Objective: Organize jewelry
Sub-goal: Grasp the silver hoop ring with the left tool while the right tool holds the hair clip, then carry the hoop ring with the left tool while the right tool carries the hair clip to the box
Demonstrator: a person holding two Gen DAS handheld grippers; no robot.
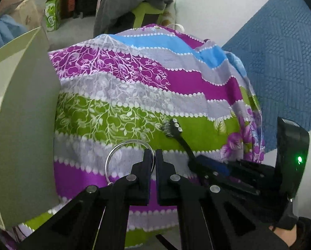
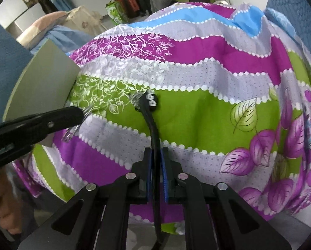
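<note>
My left gripper (image 1: 154,156) is shut on a thin silver bangle (image 1: 113,156) and holds it just above the striped cloth (image 1: 134,95). It also shows in the right wrist view (image 2: 80,114), with the bangle (image 2: 72,132) hanging from its tip. My right gripper (image 2: 156,156) is shut on the handle of a small black brush (image 2: 149,108) with clear bristles and three silver studs at its head. The brush head (image 1: 172,128) lies over the green stripe, to the right of the bangle. The right gripper (image 1: 205,164) shows at the lower right of the left wrist view.
A pale open box lid (image 1: 28,114) stands at the left edge of the cloth, close to the left gripper; it also shows in the right wrist view (image 2: 42,83). A blue textured mat (image 1: 280,62) lies on the floor to the right. Bags and clothes sit behind.
</note>
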